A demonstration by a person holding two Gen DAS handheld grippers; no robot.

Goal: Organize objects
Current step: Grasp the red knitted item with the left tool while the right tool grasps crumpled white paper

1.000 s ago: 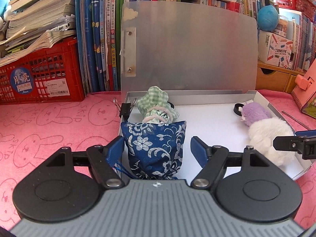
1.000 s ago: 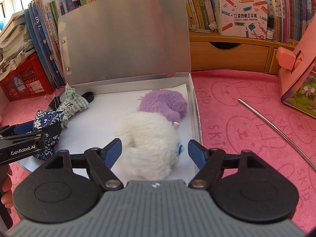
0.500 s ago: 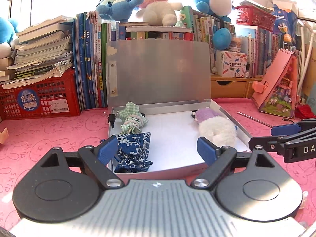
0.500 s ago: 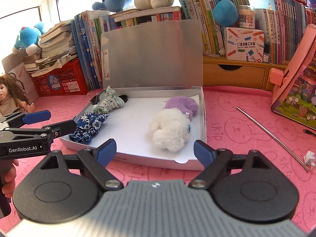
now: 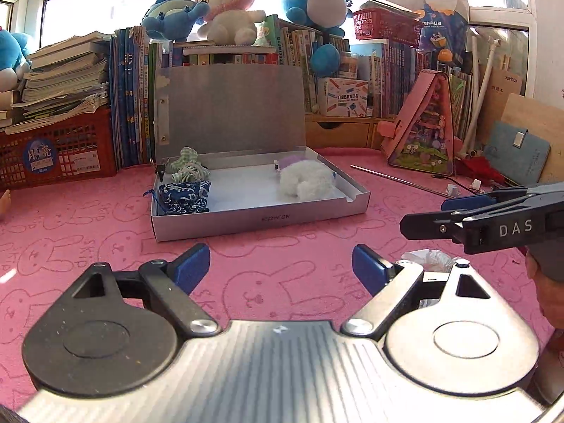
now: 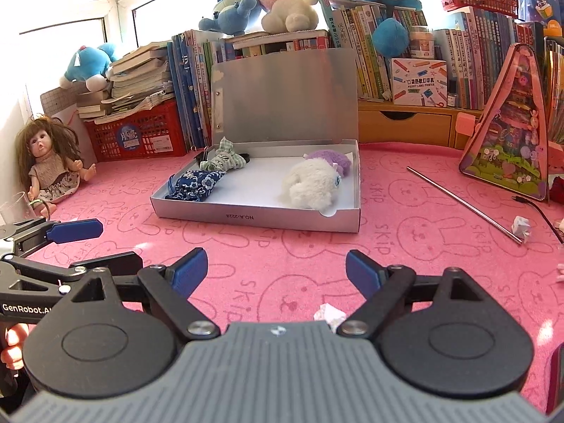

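Left tool (image 5: 278, 264): wide open, empty, jaws have just been opening with nothing between them; hangs over bare pink worktop (image 5: 88, 218), well short of the box (image 5: 261, 220).
Right tool (image 6: 276, 269): spread just as wide, nothing held.
Task's things: blue floral pouch (image 5: 185, 198) and green checked pouch (image 5: 188, 171) along the box's left wall; white plush (image 6: 312, 183) with purple plush (image 6: 333, 160) behind it at the right wall.
Lid (image 6: 285, 95): upright against the books, not yet shut.
Step in hand, as judged: pulling clear with the box loaded; closing the lid probably next.
Doing it well: approach the lid from both upper corners, swing down evenly, check no plush or pouch cord catches the rim.
Hard to make out: small dark items behind the green pouch, unidentifiable; crumpled white scrap (image 6: 329, 313) partly hidden by the right tool body; purple plush largely covered by the white one.
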